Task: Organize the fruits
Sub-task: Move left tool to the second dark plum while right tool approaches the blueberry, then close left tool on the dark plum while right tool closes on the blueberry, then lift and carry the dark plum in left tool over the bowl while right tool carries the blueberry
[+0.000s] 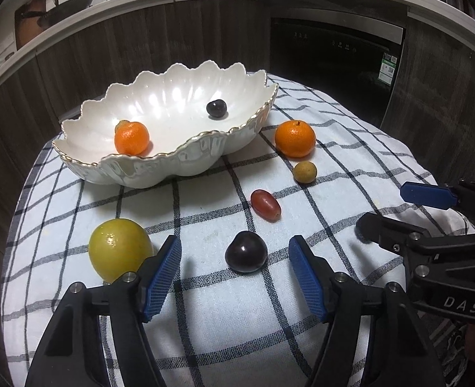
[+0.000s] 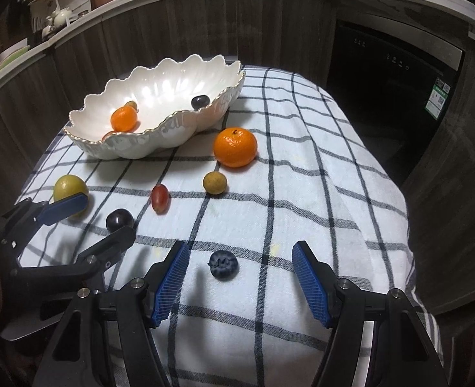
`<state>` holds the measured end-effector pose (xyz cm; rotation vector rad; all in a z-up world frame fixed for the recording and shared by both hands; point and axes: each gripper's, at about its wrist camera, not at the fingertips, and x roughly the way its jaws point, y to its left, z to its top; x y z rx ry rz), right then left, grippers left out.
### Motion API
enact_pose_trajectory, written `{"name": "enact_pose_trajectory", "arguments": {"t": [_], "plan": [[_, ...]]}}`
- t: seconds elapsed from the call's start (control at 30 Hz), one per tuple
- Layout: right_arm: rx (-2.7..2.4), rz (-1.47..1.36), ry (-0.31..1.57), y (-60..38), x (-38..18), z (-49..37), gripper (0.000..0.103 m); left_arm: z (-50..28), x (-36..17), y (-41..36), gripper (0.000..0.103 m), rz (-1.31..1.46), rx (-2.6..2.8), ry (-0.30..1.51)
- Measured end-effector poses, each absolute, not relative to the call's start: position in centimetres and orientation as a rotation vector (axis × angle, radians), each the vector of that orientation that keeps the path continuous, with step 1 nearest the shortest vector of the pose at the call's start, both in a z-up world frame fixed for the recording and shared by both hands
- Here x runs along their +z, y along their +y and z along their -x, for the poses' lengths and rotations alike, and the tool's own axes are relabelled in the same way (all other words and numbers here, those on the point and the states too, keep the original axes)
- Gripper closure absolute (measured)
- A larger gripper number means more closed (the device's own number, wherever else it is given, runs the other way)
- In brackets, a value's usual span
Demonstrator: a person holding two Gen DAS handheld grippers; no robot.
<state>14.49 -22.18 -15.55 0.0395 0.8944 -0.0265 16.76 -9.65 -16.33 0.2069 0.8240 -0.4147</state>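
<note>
A white scalloped bowl on the checked cloth holds a small orange and a dark cherry. On the cloth lie a tangerine, a tan longan, a red grape, a yellow-green citrus and a dark plum. My left gripper is open, its fingers either side of the plum. My right gripper is open around a blueberry.
The checked cloth covers a small round table whose edges fall away on all sides. Dark wood cabinets and a black oven stand behind. My right gripper also shows at the right in the left wrist view.
</note>
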Motion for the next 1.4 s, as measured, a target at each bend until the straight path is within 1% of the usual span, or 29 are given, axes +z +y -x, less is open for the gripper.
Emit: {"name": "enact_pose_trajectory", "arguments": {"t": [0.1,0.17,0.23,0.33,0.4,0.43,0.5,0.67,0.7,0.77,0.8,0.83,0.93,1.4], "plan": [[-0.025,-0.039,0.903,-22.2,-15.9,-14.7,0.036,-17.0,-16.6,-9.7,0.037,-0.204,-0.419,0.834],[-0.024,-0.036,0.907,-22.1,-16.1,-14.8,0.036,-17.1,-16.8,-9.8,0.04,-0.204,-0.421,0.836],[-0.021,-0.032,0.908,-22.0,-16.2,-14.9,0.041,-17.4,-16.9,-9.9,0.044,-0.204,-0.424,0.841],[-0.012,-0.026,0.916,-21.8,-16.5,-15.0,0.046,-17.5,-17.0,-10.0,0.047,-0.196,-0.427,0.847],[-0.004,-0.027,0.922,-21.8,-16.7,-15.1,0.051,-17.5,-17.2,-10.1,0.048,-0.199,-0.428,0.852],[-0.001,-0.028,0.926,-21.7,-16.8,-15.2,0.053,-17.5,-17.3,-10.2,0.05,-0.201,-0.428,0.855],[0.01,-0.03,0.933,-21.7,-17.0,-15.3,0.06,-17.6,-17.6,-10.3,0.054,-0.201,-0.431,0.867],[0.02,-0.029,0.945,-21.6,-17.3,-15.5,0.069,-17.7,-17.7,-10.1,0.056,-0.177,-0.429,0.864],[0.02,-0.029,0.952,-21.6,-17.5,-15.5,0.073,-17.7,-17.7,-10.1,0.058,-0.176,-0.43,0.862],[0.022,-0.03,0.952,-21.6,-17.6,-15.5,0.076,-17.7,-17.7,-10.0,0.062,-0.171,-0.434,0.86],[0.028,-0.027,0.951,-21.5,-17.6,-15.5,0.08,-17.7,-17.7,-10.0,0.066,-0.169,-0.435,0.859],[0.031,-0.024,0.951,-21.4,-17.6,-15.5,0.08,-17.6,-17.7,-10.0,0.07,-0.169,-0.436,0.858],[0.034,-0.016,0.948,-21.3,-17.6,-15.6,0.08,-17.7,-17.7,-9.9,0.075,-0.161,-0.439,0.857],[0.028,-0.032,0.921,-21.9,-16.9,-15.5,0.08,-17.1,-16.9,-9.6,0.075,-0.168,-0.399,0.852]]}}
